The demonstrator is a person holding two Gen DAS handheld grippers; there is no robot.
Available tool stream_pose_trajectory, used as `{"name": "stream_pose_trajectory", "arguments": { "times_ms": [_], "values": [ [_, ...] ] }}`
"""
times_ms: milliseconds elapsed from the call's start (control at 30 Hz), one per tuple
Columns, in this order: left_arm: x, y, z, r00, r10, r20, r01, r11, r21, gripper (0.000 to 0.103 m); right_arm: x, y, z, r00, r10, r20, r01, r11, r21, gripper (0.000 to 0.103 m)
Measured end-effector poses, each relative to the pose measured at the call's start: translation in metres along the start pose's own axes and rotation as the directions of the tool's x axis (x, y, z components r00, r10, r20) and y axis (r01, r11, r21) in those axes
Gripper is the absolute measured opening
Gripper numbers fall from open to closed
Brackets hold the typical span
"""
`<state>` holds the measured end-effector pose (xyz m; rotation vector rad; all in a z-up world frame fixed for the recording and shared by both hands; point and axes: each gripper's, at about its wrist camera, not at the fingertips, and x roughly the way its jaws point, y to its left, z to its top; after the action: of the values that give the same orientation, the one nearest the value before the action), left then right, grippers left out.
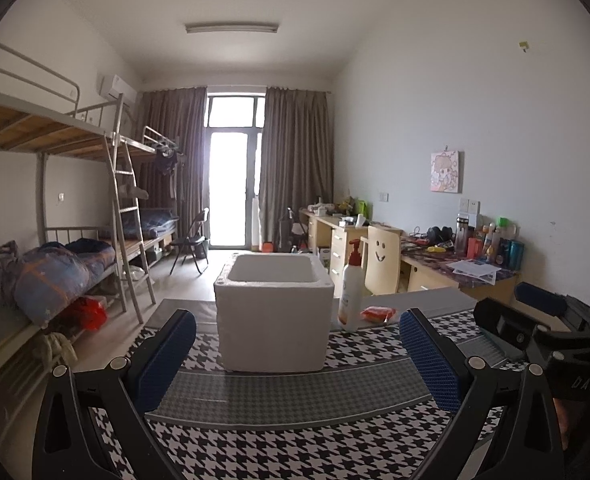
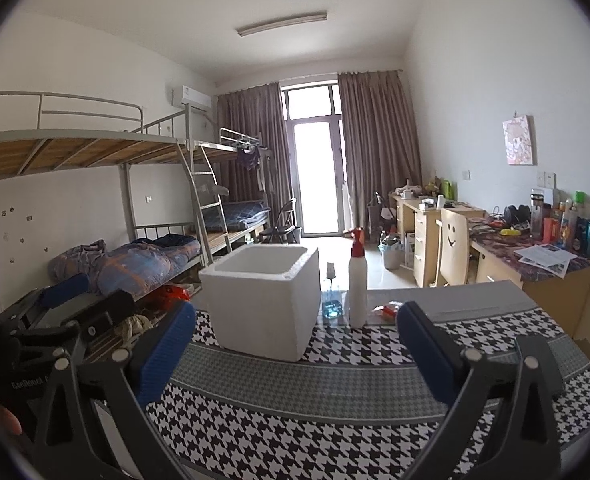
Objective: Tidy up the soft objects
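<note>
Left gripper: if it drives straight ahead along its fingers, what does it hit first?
Probably the white foam box. It stands on the checkered cloth dead ahead of the open left gripper, with nothing between them. The lotion bottle stands off to the right of that line.

The white foam box (image 1: pixel 274 312) shows only its upper inner walls; its floor and any contents are hidden below the rim. In the left wrist view, the pump bottle (image 1: pixel 352 292) covers the left end of the orange packet (image 1: pixel 379 313) at its 3 o'clock. In the right wrist view, the box hides part of the blue glass bottle (image 2: pixel 332 300) at its 3 o'clock.
</note>
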<state>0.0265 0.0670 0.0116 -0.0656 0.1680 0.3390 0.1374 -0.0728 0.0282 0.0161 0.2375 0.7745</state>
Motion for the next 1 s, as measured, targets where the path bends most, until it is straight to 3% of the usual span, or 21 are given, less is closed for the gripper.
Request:
{"name": "stream_pose_trajectory", "arguments": {
  "times_ms": [433, 1000],
  "values": [
    [-0.003, 0.003, -0.015, 1.000, 0.016, 0.020, -0.015, 1.000, -0.015, 0.102, -0.005, -0.005, -0.026, 0.998, -0.062, 0.015, 0.062, 0.998, 0.003, 0.102],
    [-0.001, 0.002, -0.029, 1.000, 0.025, 0.005, -0.025, 1.000, -0.013, 0.102, -0.009, -0.012, -0.040, 0.997, -0.071, -0.010, 0.071, 0.997, 0.042, 0.102]
  ]
}}
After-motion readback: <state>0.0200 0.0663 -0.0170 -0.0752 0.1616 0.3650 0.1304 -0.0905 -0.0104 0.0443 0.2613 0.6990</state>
